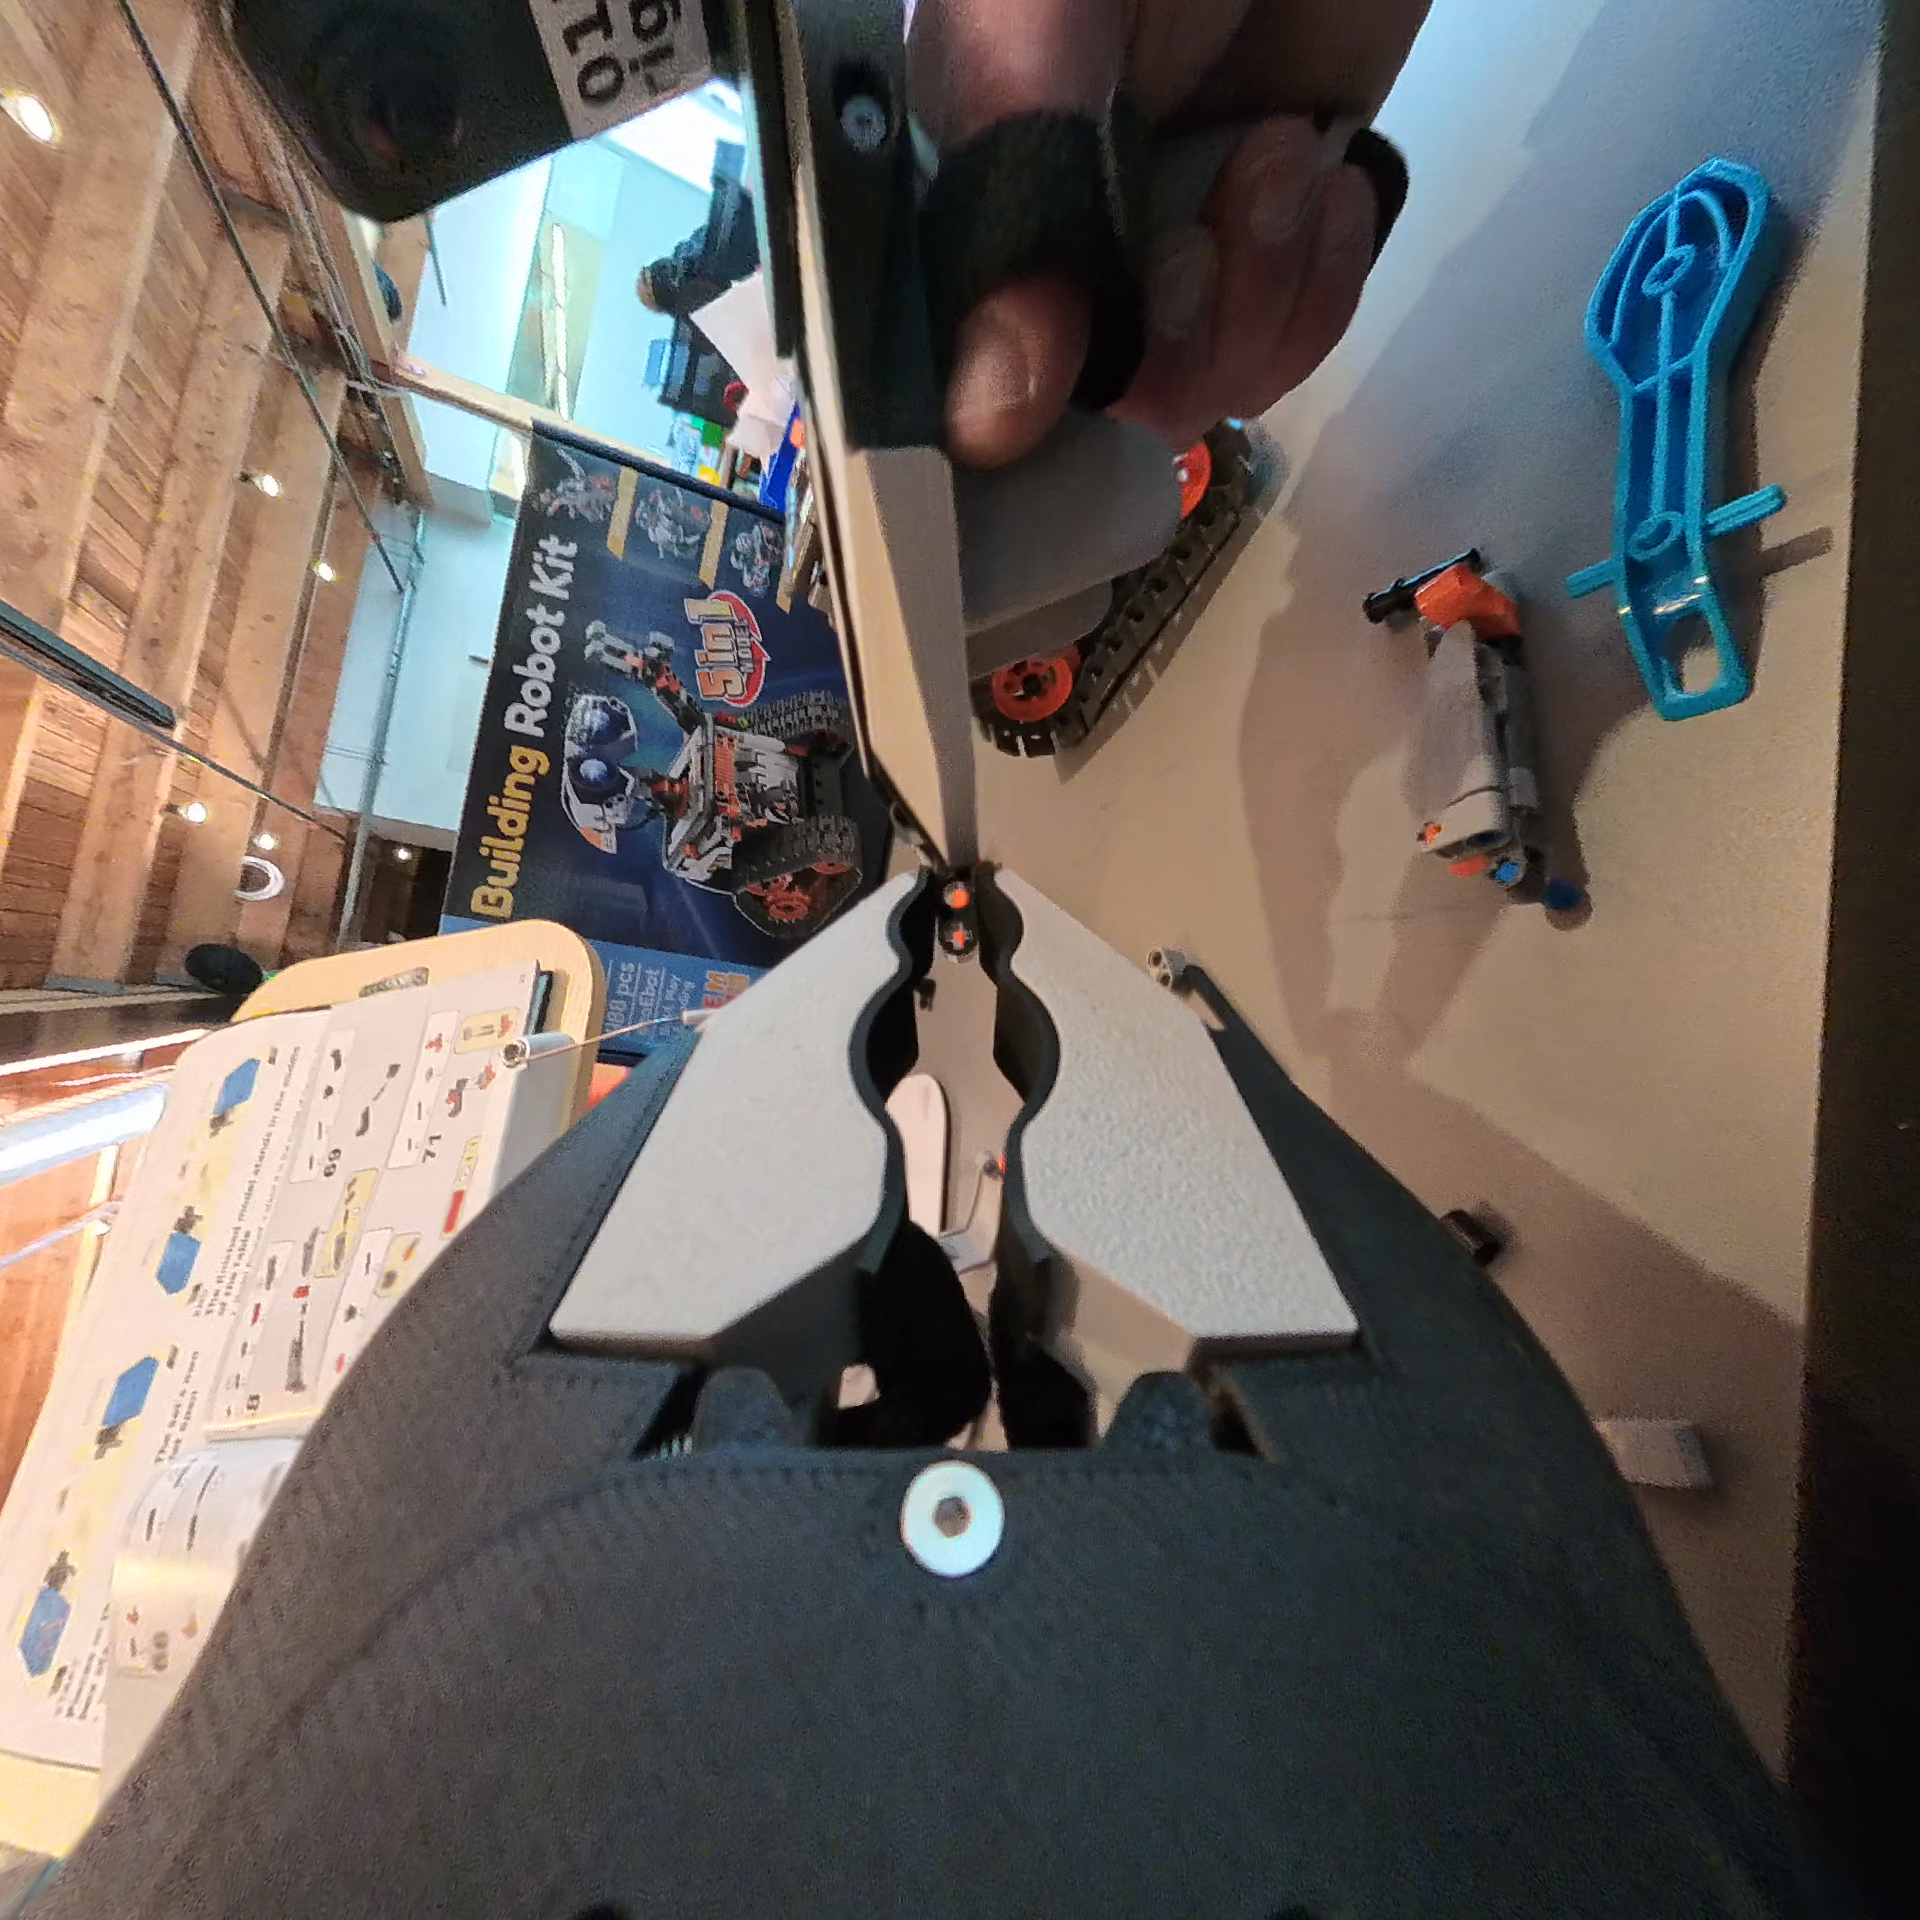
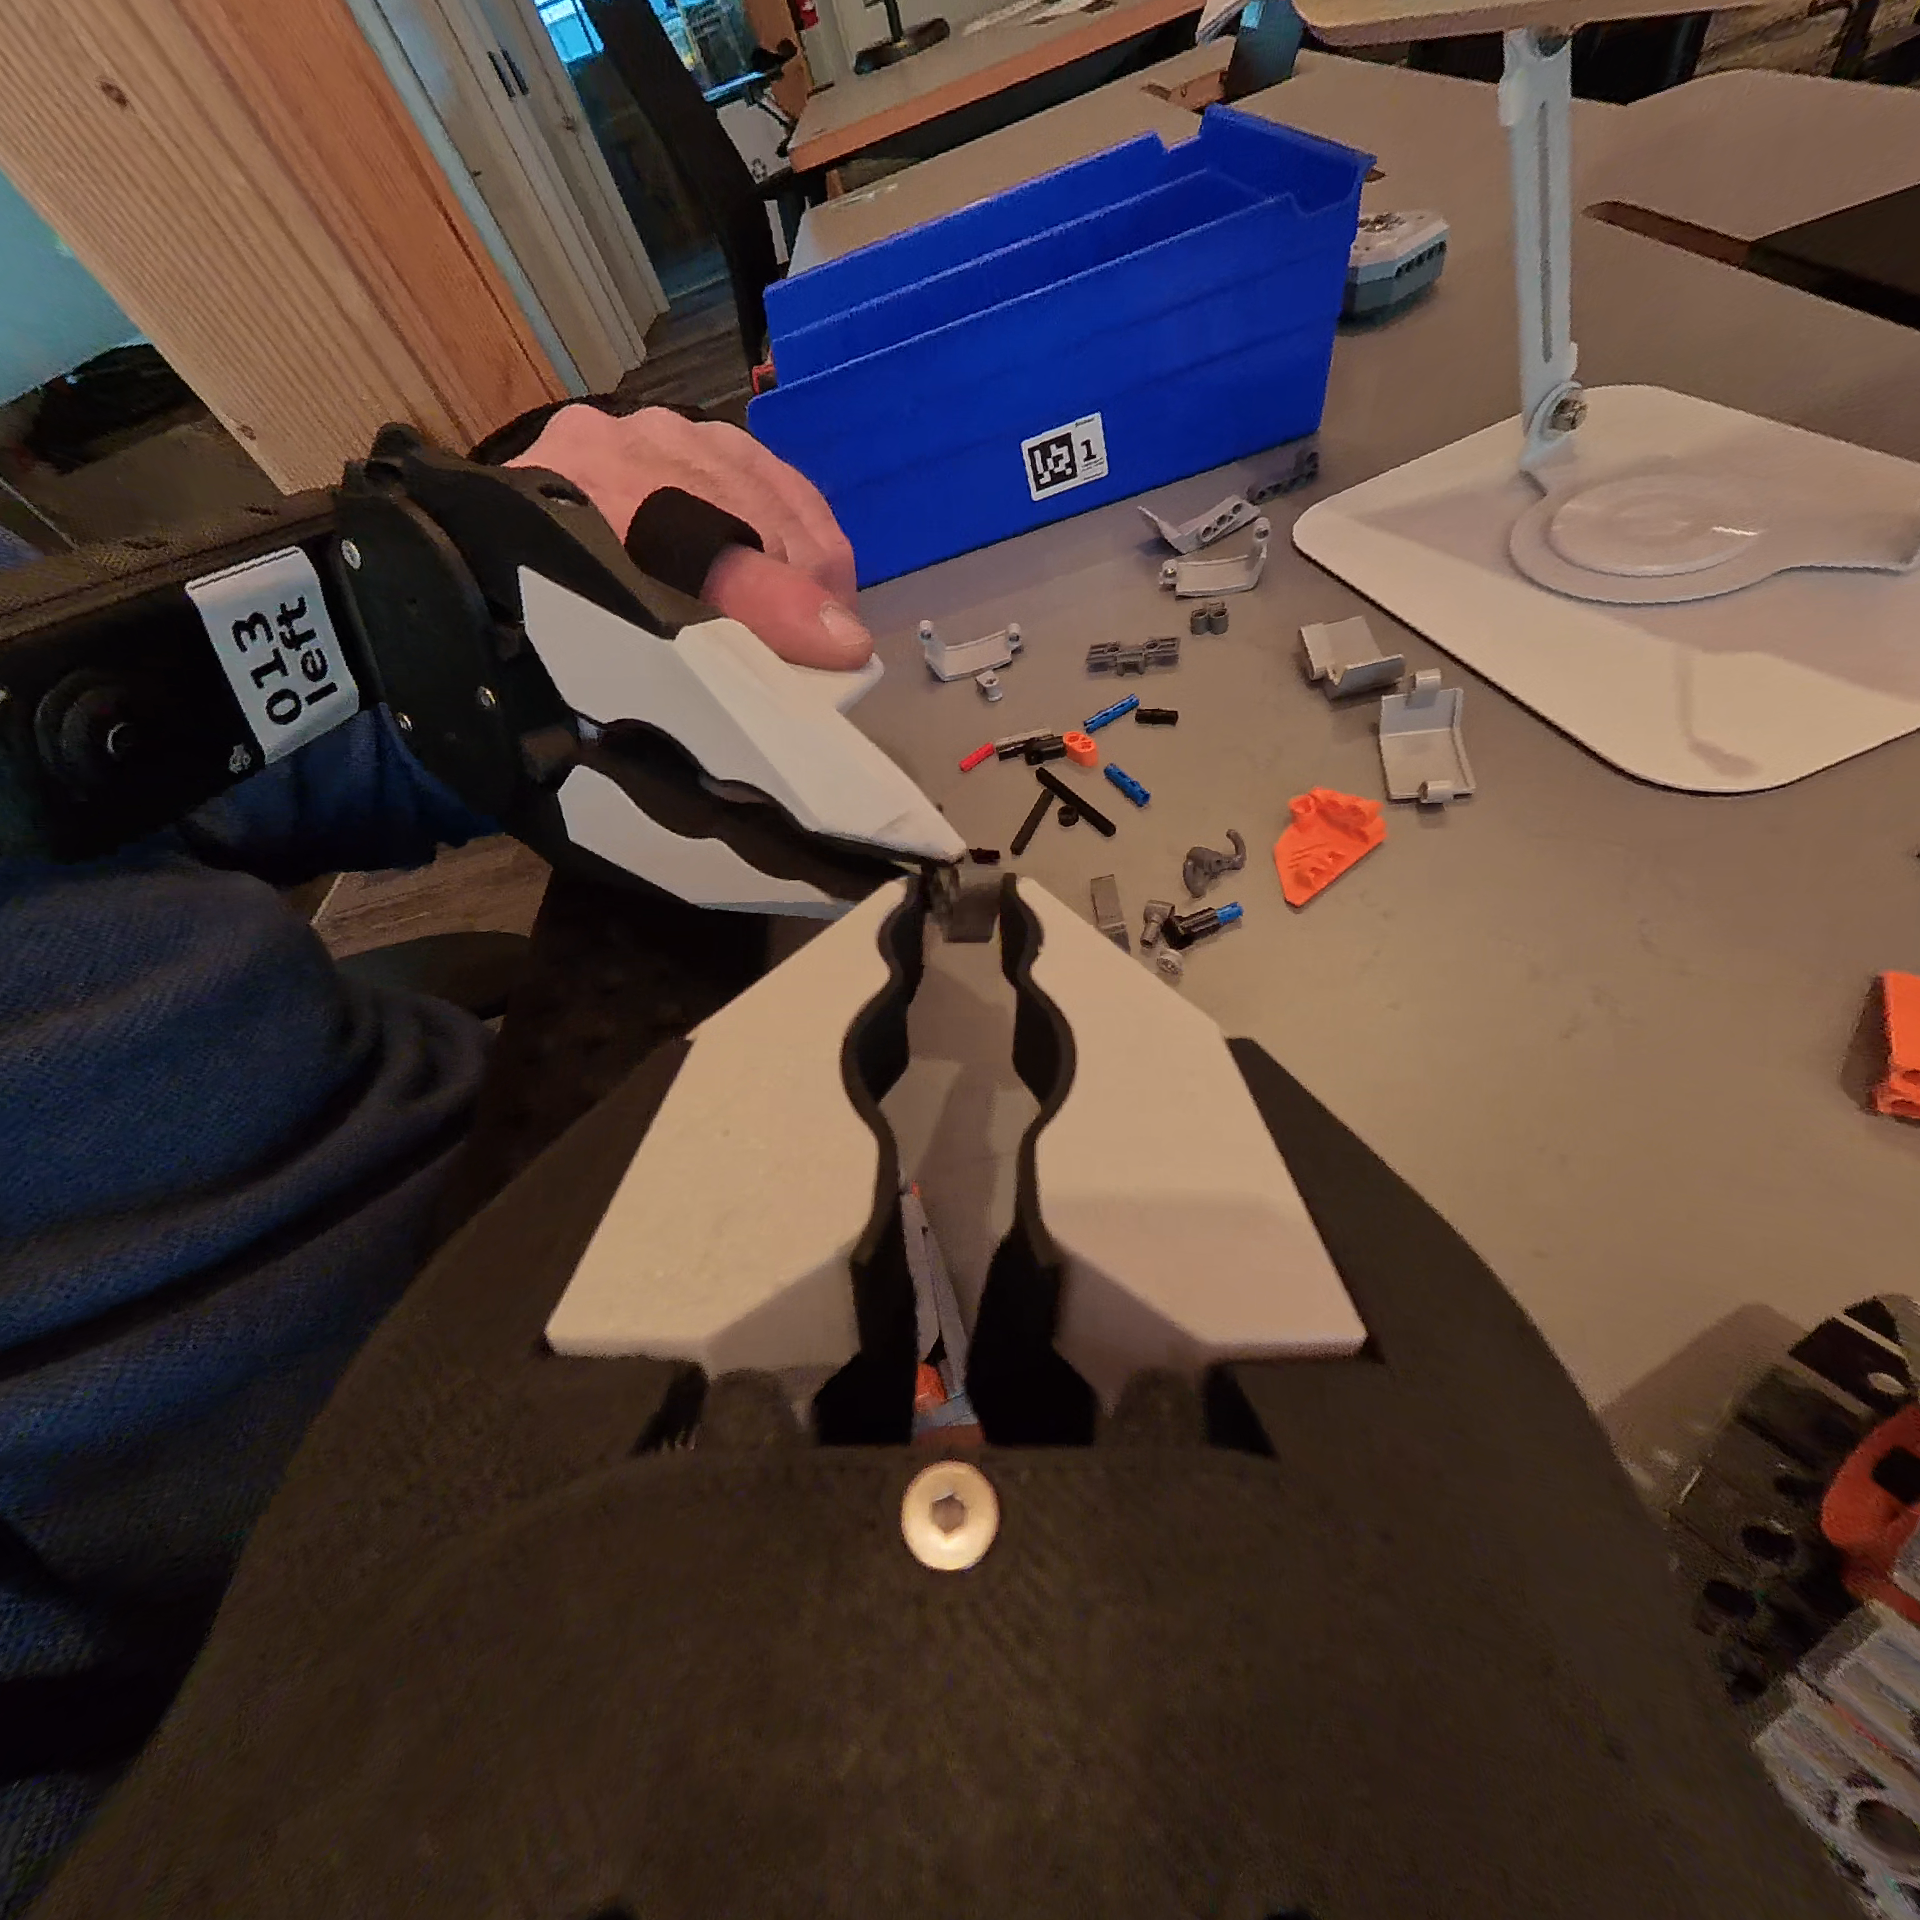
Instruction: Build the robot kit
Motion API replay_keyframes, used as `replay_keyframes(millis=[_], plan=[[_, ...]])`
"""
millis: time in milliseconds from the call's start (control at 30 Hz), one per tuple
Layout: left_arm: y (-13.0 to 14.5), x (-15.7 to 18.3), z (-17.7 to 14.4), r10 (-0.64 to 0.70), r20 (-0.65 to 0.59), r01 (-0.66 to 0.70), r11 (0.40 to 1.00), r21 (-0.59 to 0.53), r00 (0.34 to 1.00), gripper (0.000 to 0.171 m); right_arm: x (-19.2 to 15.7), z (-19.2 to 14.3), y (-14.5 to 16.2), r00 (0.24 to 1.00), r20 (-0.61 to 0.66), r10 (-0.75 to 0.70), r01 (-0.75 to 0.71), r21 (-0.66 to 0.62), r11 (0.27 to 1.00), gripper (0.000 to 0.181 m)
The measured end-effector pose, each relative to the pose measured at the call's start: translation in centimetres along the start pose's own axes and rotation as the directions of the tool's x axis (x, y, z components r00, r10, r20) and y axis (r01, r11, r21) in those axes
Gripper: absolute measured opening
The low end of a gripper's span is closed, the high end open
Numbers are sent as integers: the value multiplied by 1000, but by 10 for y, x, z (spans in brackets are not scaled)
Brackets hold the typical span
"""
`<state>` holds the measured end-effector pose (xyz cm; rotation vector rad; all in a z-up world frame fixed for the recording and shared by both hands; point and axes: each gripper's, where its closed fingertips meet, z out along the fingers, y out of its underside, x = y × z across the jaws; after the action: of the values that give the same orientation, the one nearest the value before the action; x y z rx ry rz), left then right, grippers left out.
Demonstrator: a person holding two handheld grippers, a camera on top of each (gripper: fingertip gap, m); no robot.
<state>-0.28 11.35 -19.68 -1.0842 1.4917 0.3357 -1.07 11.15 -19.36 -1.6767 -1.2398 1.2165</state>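
Observation:
My left gripper (image 1: 956, 906) is shut on a small black piece with orange pins (image 1: 955, 916), held above the grey table (image 1: 1351, 1039). My right gripper (image 2: 961, 902) is shut on a small dark grey piece (image 2: 968, 918). The two grippers meet tip to tip. The right gripper (image 1: 951, 860) comes down from the top of the left wrist view, with a hand (image 1: 1195, 260) on it. The left gripper (image 2: 940, 857) comes in from the left of the right wrist view. Whether the two pieces are joined is hidden by the fingertips.
A blue bin (image 2: 1039, 343), a white stand base (image 2: 1662, 623), several loose small parts (image 2: 1081, 748) and an orange piece (image 2: 1330, 842) lie ahead. A tracked vehicle (image 1: 1122, 623), a grey-orange assembly (image 1: 1475, 727), a blue tool (image 1: 1673, 436), a kit box (image 1: 644, 707) and an instruction booklet (image 1: 260, 1247) are nearby. Left and right tips are no more than a few centimetres apart.

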Motion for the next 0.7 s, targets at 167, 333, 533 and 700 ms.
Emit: replay_keyframes(millis=[167,333,533,700], plan=[[-1,-2,1,13,28,-13,1000,4,1000,5,-1,-2,-2,1000,1,-20,20,4,1000,5],[-3,-5,1,-50,28,50,998,24,998,7,-1,-4,-4,999,6,-53,53,12,999,5],[1,0,-3,-464,-265,489,872,32,845,25,1,-10,-1,988,23,-155,155,-10,988,5],[-9,16,-9,-547,-440,617,786,22,712,21,-14,-7,8,960,82,-268,274,-77,959,5]])
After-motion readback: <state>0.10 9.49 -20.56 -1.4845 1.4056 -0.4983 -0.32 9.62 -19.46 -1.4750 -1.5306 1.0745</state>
